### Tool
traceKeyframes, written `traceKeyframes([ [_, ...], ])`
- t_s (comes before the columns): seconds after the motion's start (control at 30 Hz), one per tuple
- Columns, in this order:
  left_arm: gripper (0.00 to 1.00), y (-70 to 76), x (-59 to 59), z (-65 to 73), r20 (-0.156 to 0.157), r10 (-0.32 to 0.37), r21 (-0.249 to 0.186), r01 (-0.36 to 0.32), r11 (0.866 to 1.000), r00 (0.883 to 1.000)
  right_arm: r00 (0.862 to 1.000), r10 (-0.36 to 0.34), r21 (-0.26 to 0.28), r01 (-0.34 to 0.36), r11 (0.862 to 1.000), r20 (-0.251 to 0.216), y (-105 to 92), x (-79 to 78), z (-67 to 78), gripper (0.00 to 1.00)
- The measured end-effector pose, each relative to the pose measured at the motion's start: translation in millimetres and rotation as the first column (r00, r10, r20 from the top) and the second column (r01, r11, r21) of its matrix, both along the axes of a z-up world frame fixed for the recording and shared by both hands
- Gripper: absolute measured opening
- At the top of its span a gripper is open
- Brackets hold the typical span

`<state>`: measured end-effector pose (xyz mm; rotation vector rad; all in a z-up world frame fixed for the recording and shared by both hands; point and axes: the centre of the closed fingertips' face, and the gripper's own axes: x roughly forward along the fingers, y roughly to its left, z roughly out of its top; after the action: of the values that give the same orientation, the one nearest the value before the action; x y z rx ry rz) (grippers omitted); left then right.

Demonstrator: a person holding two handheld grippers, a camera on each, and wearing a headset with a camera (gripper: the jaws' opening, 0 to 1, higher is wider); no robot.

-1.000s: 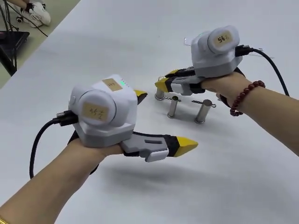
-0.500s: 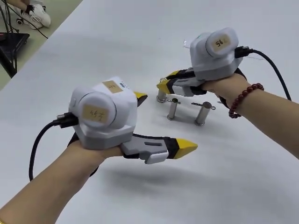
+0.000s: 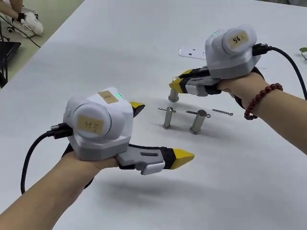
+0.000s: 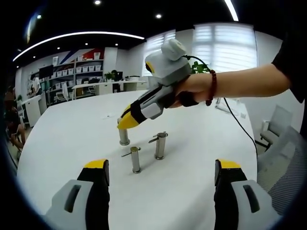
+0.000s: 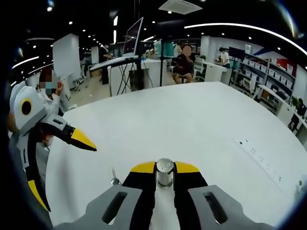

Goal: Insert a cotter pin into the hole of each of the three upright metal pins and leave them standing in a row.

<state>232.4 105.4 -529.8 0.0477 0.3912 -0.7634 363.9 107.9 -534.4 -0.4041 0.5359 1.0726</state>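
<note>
Three upright metal pins stand on the white table [image 3: 105, 43]. The middle pin [image 3: 167, 117] and the right pin [image 3: 197, 121] each carry a cotter pin through the top. My right gripper [image 3: 175, 86] is shut on the far pin [image 3: 173, 96], which stands between its yellow tips [image 5: 165, 172]. A loose cotter pin [image 3: 222, 112] lies on the table beside the right pin. My left gripper [image 3: 160, 132] hovers open in front of the pins, holding nothing; from it I see the pins [image 4: 136, 159] ahead between its wide-apart jaws and the right gripper [image 4: 128, 120] over the far pin [image 4: 124, 137].
A flat white strip [image 3: 192, 52] lies on the table behind the right gripper. The table edge runs along the left, with floor and a shoe [image 3: 31, 24] beyond. Desks and seated people [image 5: 182, 60] fill the room's background.
The right gripper has carried the far pin a little to the right and farther from the other two. The loose cotter pin now shows beside the right pin. The head camera has shifted.
</note>
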Motion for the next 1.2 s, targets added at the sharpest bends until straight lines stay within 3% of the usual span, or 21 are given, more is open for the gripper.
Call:
traceKeyframes([
  [0.2, 0.90, -0.6, -0.9, 2.3, 0.009, -0.001, -0.001, 0.001, 1.000, 1.000, 0.999, -0.036, -0.003, 0.036, 0.999, -0.017, -22.4, -0.4, -1.2, 0.08],
  [0.3, 0.90, -1.9, -1.7, 2.8, 0.007, -0.006, -0.004, 0.006, 1.000, 1.000, 0.995, -0.079, 0.043, 0.082, 0.996, -0.066, -33.3, -1.8, 0.8, 0.08],
  [0.8, 0.91, -0.6, -1.7, 3.3, 0.010, -0.006, 0.004, 0.006, 1.000, 1.000, 0.991, -0.125, -0.009, 0.124, 0.992, -0.050, -76.5, -8.2, -4.3, 0.08],
  [1.2, 0.90, 2.1, 0.5, 5.3, 0.023, 0.004, 0.008, -0.005, 1.000, 1.000, 0.986, -0.156, -0.040, 0.154, 0.987, -0.057, -105.3, -28.5, -8.3, 0.08],
])
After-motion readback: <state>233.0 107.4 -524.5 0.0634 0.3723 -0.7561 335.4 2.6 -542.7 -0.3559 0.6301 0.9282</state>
